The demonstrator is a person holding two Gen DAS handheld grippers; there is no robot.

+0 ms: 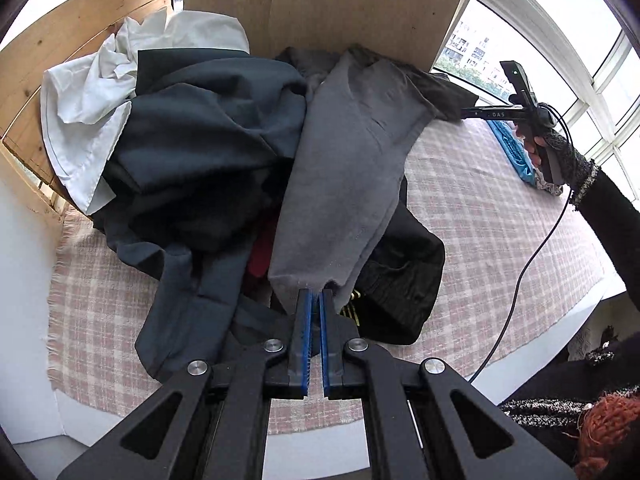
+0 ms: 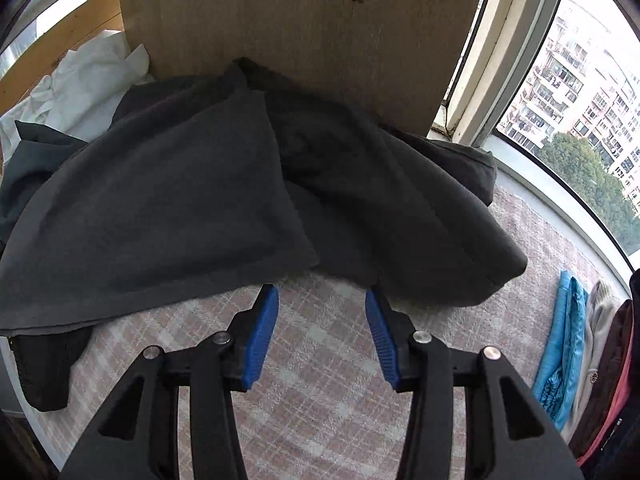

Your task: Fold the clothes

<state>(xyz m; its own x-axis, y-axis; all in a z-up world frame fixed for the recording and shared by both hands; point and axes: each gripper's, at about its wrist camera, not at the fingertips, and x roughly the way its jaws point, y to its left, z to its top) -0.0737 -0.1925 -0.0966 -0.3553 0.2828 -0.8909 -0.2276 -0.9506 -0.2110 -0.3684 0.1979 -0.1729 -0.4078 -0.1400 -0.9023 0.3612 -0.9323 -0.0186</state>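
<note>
A grey garment [image 1: 352, 168] lies stretched over a heap of clothes on the plaid tablecloth [image 1: 480, 216]. My left gripper [image 1: 316, 294] is shut on its near hem. In the right wrist view the same grey garment [image 2: 160, 208] looks darker and lies rumpled just past the fingertips. My right gripper [image 2: 322, 294] is open, with only plaid cloth showing between its blue pads [image 2: 260, 340]. From the left wrist view the right gripper [image 1: 466, 113] sits at the garment's far dark edge, held by a hand in a black sleeve [image 1: 616, 216].
The heap holds a dark blue garment [image 1: 200, 148], a white shirt [image 1: 92, 92], a black garment [image 1: 400, 280] and something red [image 1: 260, 256]. Folded clothes [image 2: 564, 344] lie stacked at the right. A cardboard panel [image 2: 300, 20] and windows stand behind. A cable [image 1: 532, 256] hangs.
</note>
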